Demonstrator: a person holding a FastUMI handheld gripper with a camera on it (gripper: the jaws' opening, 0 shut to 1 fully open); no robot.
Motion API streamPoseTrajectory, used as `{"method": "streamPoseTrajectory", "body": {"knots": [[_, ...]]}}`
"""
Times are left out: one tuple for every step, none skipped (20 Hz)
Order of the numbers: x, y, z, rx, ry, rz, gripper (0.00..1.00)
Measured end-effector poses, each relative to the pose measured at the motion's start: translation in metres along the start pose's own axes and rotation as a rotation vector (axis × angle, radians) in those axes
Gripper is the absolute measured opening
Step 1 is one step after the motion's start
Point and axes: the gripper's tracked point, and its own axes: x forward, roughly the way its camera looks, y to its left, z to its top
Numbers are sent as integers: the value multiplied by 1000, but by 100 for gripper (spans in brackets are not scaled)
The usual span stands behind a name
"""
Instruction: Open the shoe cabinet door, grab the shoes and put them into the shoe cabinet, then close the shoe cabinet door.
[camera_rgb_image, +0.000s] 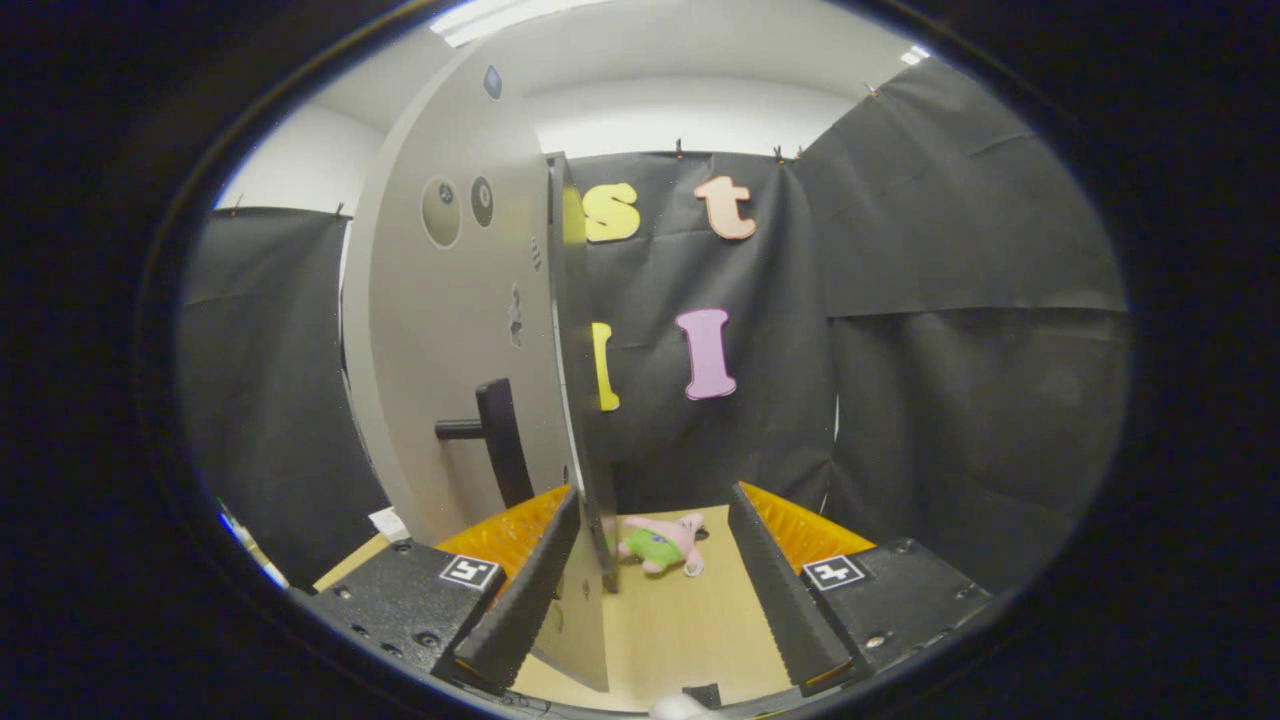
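The grey shoe cabinet door (450, 330) stands ajar and nearly edge-on to me, rising tall just ahead of my left finger. A black bar handle (497, 440) sticks out from its face, above and slightly left of the left fingertip. The door's thin free edge (582, 420) runs down into the gap between my fingers, close against the inner side of the left finger (530, 590). My gripper (654, 492) is open, and the right finger (780, 590) stands well apart from the door. I cannot tell whether the left finger touches the door.
A pink and green plush toy (662, 542) lies on the light wooden tabletop (680, 620) beyond the fingertips, just right of the door edge. A small white object (388, 522) sits on the table to the left of the door. Black cloth walls close the booth behind.
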Motion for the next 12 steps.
{"method": "streamPoseTrajectory", "body": {"knots": [[1, 4, -3, -11, 13, 16, 95], [1, 4, -2, -25, 14, 25, 93], [3, 6, -1, -52, 20, 34, 93], [3, 6, 1, -66, 15, 37, 92], [4, 8, 1, -76, 18, 39, 93], [5, 11, 2, -75, 19, 43, 93], [5, 18, 0, -70, 22, 50, 93], [4, 27, -3, -70, 25, 59, 93], [0, 38, -6, -68, 26, 68, 92], [-2, 48, -7, -74, 31, 80, 93], [-3, 59, -8, -77, 30, 90, 92], [-2, 71, -10, -79, 32, 100, 92]]}}
